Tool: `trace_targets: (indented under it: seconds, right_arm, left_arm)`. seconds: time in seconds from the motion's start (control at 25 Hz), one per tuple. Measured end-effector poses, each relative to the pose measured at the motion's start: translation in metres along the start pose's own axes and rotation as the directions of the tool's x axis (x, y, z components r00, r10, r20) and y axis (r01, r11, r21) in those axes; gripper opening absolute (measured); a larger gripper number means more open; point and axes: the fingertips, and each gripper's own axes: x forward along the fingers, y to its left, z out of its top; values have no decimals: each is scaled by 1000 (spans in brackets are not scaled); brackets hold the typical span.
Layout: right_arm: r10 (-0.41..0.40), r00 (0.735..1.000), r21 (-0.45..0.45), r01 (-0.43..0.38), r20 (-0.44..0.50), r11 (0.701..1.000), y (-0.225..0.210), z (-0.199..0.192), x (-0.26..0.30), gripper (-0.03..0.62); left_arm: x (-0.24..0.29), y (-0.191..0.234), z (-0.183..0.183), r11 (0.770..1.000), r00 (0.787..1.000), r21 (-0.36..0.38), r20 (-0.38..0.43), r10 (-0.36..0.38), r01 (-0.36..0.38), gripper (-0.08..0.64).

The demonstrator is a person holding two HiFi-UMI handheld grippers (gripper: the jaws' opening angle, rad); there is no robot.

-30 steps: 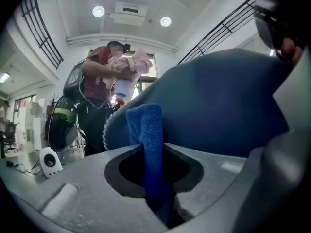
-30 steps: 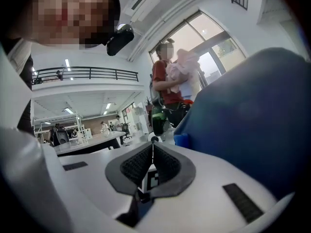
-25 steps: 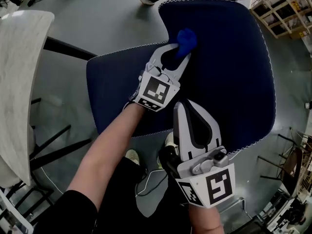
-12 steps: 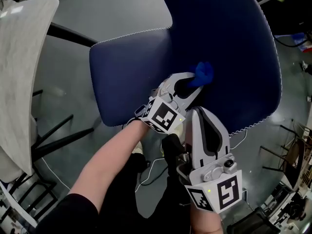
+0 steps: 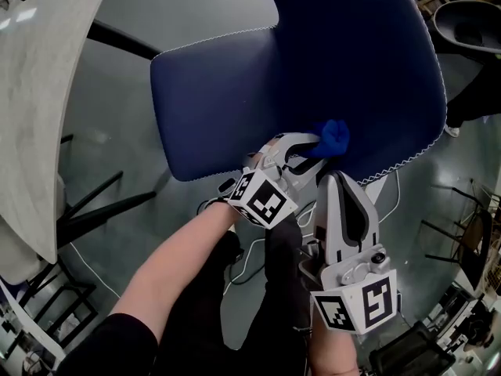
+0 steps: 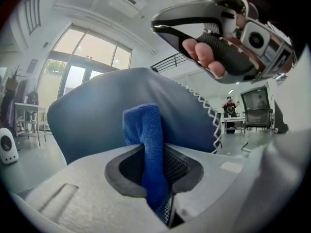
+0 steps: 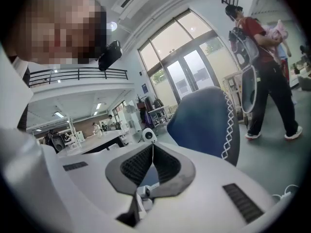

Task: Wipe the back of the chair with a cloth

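A dark blue chair [image 5: 352,61] with white edge stitching fills the upper head view; its back [image 6: 97,115] rises ahead in the left gripper view. My left gripper [image 5: 317,143] is shut on a blue cloth [image 5: 333,138], whose bunched end [image 6: 146,130] presses against the chair back near its lower stitched edge. My right gripper [image 5: 344,180] sits just below and to the right of it, shut and empty, pointing at the chair's edge [image 7: 209,123].
A pale marble-look tabletop [image 5: 35,108] with black legs stands at the left. A grey floor lies under the chair, a white cable [image 5: 250,265] runs near the person's feet. A person in red [image 7: 265,57] stands to the right beyond the chair.
The left gripper has dragged the cloth down the chair back toward the lower stitched edge. The right gripper has shifted down and to the right in the view alongside it.
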Motion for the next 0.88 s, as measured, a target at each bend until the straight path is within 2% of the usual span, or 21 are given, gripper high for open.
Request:
trace_targets:
  seconds: [0.2, 0.4, 0.64, 0.88]
  right_arm:
    - [-8, 1000, -6, 8, 0, 1000, 11, 10, -14, 18]
    - [-21, 999, -25, 21, -26, 999, 22, 30, -28, 18]
    - [-40, 999, -87, 40, -8, 995, 38, 78, -45, 18]
    - [-29, 1000, -96, 28, -6, 995, 69, 127, -68, 17]
  left_arm:
    - [-18, -16, 16, 1000, 1000, 6, -8, -18, 18, 77]
    - [-56, -17, 53, 999, 1000, -44, -25, -3, 2, 77]
    - [-105, -3, 145, 995, 1000, -102, -8, 3, -4, 77]
    - [-159, -3, 243, 975, 996, -210, 27, 85, -78, 77]
